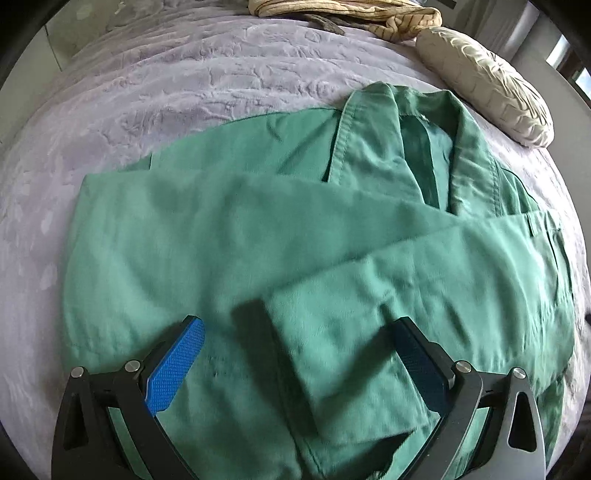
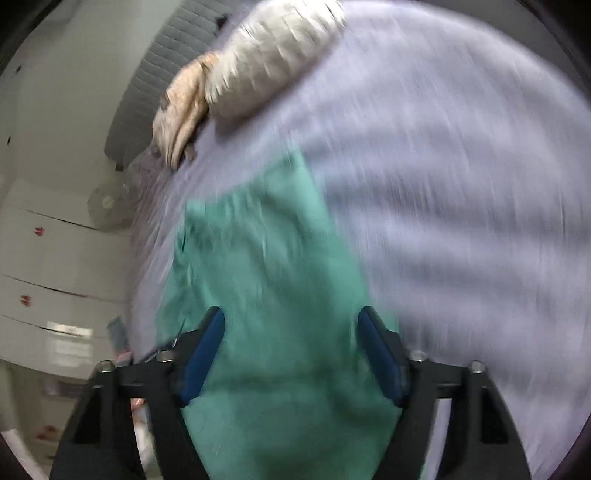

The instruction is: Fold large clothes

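A large green garment with a collar lies spread on a lilac bed cover. One sleeve is folded across its front, and the sleeve's cuff end lies under and between the fingers of my left gripper. That gripper is open, its blue pads wide apart and clear of the cloth. In the blurred right wrist view, my right gripper is open above a narrow stretch of the same green garment, with no pad pressing on it.
A cream pillow lies beyond the collar, with striped beige cloth at the bed's far edge. The right wrist view shows the pillow, the beige cloth, bare bed cover to the right, and white drawers beside the bed.
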`<action>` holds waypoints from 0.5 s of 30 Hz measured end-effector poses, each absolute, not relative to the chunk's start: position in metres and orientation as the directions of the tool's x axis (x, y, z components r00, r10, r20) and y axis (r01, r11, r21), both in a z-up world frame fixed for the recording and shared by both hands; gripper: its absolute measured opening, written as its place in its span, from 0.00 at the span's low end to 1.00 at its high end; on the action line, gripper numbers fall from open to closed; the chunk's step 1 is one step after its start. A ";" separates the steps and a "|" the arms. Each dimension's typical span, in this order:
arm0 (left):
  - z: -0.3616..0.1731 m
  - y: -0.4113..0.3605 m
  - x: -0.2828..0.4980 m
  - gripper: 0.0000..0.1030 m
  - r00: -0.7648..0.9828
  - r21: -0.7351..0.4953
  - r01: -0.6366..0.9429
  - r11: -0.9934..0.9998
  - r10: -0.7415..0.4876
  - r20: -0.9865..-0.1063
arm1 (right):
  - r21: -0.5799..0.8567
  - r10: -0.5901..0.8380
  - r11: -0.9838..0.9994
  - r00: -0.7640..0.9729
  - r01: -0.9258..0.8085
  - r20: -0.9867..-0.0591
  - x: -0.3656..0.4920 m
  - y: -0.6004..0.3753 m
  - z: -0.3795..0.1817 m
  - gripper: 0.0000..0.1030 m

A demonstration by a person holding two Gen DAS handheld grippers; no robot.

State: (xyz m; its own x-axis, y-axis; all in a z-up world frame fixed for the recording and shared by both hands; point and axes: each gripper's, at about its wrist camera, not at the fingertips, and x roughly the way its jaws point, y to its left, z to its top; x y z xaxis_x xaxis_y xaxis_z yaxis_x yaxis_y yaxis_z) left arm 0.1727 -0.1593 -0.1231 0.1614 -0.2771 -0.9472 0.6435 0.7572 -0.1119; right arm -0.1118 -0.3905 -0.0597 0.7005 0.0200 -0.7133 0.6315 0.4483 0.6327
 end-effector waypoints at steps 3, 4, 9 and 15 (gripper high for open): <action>-0.122 -0.165 0.175 0.78 0.194 -0.092 0.636 0.766 -0.275 -0.942 | 0.559 -0.018 0.488 0.649 0.670 -0.761 -0.076 -0.419 -0.071 0.76; -0.122 -0.166 0.176 0.66 0.191 -0.102 0.635 0.766 -0.283 -0.940 | 0.550 -0.008 0.489 0.634 0.677 -0.773 -0.065 -0.427 -0.080 0.76; -0.104 -0.184 0.174 0.24 0.169 -0.153 0.660 0.736 -0.344 -0.924 | 0.527 0.083 0.525 0.576 0.668 -0.813 -0.036 -0.431 -0.108 0.05; -0.094 -0.212 0.187 0.24 0.202 -0.132 0.711 0.690 -0.380 -0.903 | 0.467 -0.028 0.571 0.584 0.675 -0.811 -0.051 -0.442 -0.083 0.04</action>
State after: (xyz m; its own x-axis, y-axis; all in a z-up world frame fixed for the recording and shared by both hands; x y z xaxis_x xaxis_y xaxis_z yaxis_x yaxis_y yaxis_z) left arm 0.1869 -0.2123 -0.0943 0.2018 -0.3804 -0.9025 0.7113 0.6904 -0.1319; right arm -0.0513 -0.4415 -0.0829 0.5840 -0.0277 -0.8112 0.6753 0.5712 0.4666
